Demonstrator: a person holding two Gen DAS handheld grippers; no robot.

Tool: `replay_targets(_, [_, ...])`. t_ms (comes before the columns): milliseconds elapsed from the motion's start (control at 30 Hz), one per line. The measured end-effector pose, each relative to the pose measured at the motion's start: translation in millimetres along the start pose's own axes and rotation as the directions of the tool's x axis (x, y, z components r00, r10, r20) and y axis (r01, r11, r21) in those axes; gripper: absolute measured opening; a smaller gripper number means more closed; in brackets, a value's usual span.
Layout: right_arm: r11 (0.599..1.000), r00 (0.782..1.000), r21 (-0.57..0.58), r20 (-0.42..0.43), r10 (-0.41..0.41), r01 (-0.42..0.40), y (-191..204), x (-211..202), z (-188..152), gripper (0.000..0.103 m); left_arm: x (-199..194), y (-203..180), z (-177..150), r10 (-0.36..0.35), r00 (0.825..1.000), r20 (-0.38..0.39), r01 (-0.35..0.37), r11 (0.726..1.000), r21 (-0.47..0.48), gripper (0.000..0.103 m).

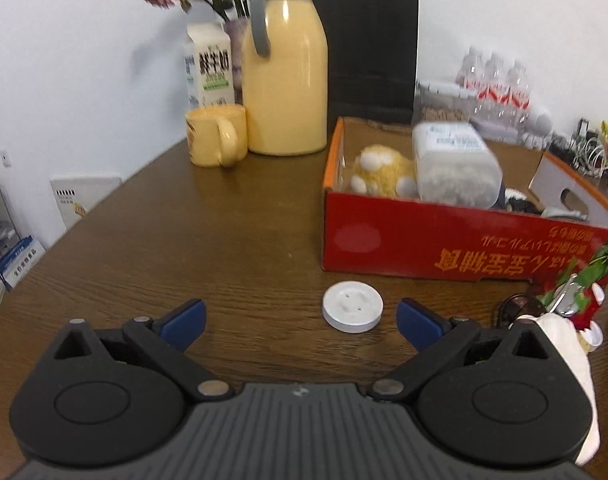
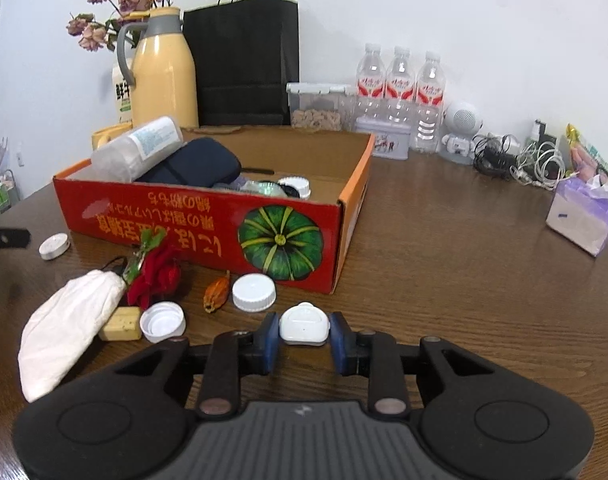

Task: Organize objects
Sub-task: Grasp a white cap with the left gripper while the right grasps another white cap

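A red cardboard box [image 1: 443,240] [image 2: 208,232] stands on the brown table and holds a yellow plush [image 1: 383,172], a clear bottle [image 1: 455,164] [image 2: 140,148] and a dark pouch [image 2: 192,166]. My left gripper [image 1: 300,318] is open just above the table; a round white disc [image 1: 351,307] [image 2: 54,246] lies between its blue fingertips, nearer the right one. My right gripper [image 2: 304,334] is shut on a small white plastic case [image 2: 304,325] low over the table, in front of the box.
Loose on the table by the box: a white cloth bag [image 2: 68,328], a red fabric flower [image 2: 154,276], a beige block [image 2: 122,324], two white caps [image 2: 254,292], a dried orange pod [image 2: 216,294]. A yellow thermos [image 1: 284,76], mug [image 1: 216,134], black bag [image 2: 244,60], water bottles [image 2: 399,96] and tissues [image 2: 583,220] stand behind.
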State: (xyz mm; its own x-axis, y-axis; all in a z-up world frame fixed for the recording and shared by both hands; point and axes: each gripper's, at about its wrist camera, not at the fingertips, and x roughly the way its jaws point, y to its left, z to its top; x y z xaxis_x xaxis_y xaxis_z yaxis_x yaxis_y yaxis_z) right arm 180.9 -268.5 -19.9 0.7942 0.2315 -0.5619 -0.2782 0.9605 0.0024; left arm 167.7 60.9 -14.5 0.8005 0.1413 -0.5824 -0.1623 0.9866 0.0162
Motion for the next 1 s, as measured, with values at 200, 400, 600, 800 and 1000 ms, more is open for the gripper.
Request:
replay_targets(200, [0.999,0.997,-0.004,0.062,-0.034,0.035,2,-9,0,0.026,27,-4,3,0.007,0.998,-0.057,-0.009,0.999,-0.038,0.103])
replay_targets(400, [0.999,0.997,-0.013,0.067,-0.035,0.036,3,-9,1,0.026,31,-7,5,0.000,0.998,-0.064,-0.002,1.000,-0.023,0.103])
replay_targets(600, [0.999,0.997,-0.017,0.065,-0.034,0.035,4,-8,1,0.026,39,-15,8,-0.006,0.997,-0.082,0.007,1.000,0.008,0.103])
replay_targets(800, [0.999,0.997,-0.025,0.065,-0.034,0.036,6,-8,0,0.026,40,-20,7,-0.032,0.996,-0.082,0.035,0.999,0.031,0.088])
replay_targets(1000, [0.999,0.997,-0.035,0.066,-0.034,0.036,7,-8,0,0.026,33,-27,6,-0.084,0.995,-0.048,0.087,0.994,0.063,0.040])
